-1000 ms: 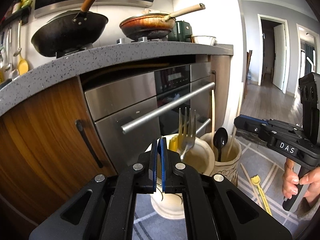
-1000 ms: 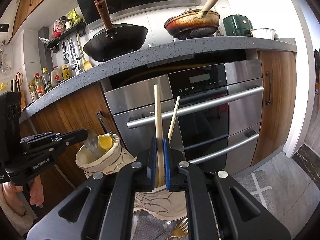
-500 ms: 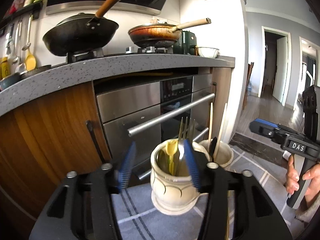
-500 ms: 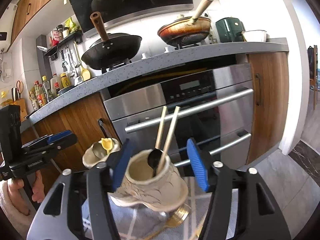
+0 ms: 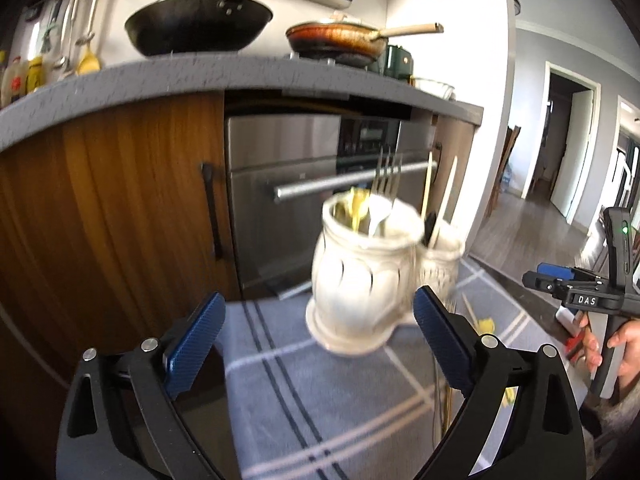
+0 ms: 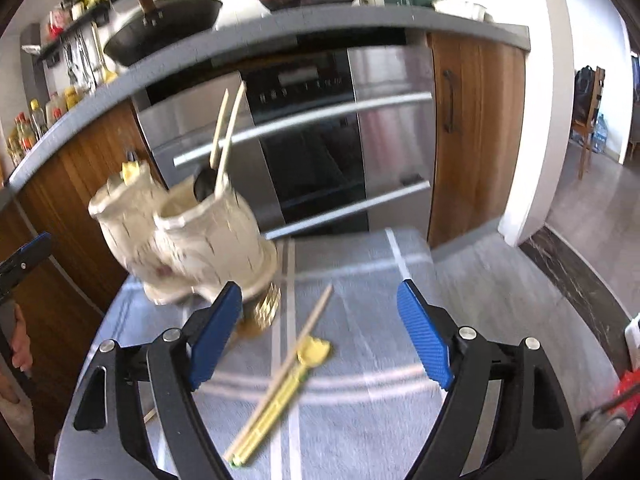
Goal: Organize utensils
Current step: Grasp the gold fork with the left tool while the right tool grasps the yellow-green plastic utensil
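Looks like a between-picks moment: nothing is held by either gripper. The left gripper (image 5: 316, 344) has its jaws spread wide and empty, and the right gripper (image 6: 320, 336) is the same, jaws wide with nothing between them.

Two cream ceramic holders are used as the sorting spots. The near holder (image 5: 362, 276) in the left wrist view carries a fork (image 5: 386, 178) standing tines-up plus something yellow; the second holder (image 6: 212, 236) sits touching or just beside it and carries two pale chopsticks (image 6: 226, 132) and a dark spoon (image 6: 205, 184). Both stand on a grey striped cloth (image 6: 352, 360), on the bench or the floor, hard to say.

Still left to sort: a yellow-green training chopstick pair (image 6: 280, 388) with a yellow clip, lying flat on the cloth in front of the second holder, and a gold handle end (image 6: 262, 312) poking out right at that holder's base.

Probably the loose pair gets picked next, so a low, flat pinch along the sticks would be needed, then a tip-up into the second holder. Everything's motion-blurred, so finer details can't be made out.
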`<state>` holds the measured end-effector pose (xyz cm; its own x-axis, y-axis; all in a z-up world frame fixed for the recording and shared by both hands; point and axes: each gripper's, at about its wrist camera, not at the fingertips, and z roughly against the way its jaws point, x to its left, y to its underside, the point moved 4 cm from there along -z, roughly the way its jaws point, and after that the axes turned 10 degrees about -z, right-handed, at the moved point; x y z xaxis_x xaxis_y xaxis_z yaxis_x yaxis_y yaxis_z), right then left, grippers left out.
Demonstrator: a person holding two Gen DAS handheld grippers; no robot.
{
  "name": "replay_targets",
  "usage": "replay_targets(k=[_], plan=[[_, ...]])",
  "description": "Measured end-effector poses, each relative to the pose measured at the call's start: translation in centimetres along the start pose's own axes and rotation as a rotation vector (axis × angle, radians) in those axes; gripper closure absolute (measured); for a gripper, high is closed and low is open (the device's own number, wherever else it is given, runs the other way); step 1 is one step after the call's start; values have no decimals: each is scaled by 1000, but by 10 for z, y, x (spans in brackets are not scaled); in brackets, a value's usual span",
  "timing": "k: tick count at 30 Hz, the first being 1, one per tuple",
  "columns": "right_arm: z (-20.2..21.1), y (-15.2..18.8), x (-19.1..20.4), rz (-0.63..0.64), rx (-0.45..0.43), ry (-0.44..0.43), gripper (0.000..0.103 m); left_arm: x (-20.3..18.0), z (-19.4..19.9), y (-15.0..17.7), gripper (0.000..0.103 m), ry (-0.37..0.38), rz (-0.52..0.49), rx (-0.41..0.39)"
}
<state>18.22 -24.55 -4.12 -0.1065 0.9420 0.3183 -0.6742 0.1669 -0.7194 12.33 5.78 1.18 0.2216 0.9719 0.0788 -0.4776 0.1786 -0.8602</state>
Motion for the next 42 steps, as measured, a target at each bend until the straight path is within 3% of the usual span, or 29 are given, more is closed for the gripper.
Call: replay_targets(k=[6,16,22,31,39,42], plan=[[-15,31,-5,-10,78,16,26,-23,-8,34,8,44,-13,75],[-42,58,-1,-57,234,13,76,-58,-21,65,8,118,-68,134],[-52,64,3,-77,278,26,82,-73,-21,68,8,123,-132,132],[-54,67,18,-4,251,101,87,-79,-24,69,8,134,-143,141],[-42,65,3,-95,228,40,93,-95,-30,67,10,172,-169,165],[-34,63,-1,-106,207,20,93,-109,-35,65,19,211,-196,175]])
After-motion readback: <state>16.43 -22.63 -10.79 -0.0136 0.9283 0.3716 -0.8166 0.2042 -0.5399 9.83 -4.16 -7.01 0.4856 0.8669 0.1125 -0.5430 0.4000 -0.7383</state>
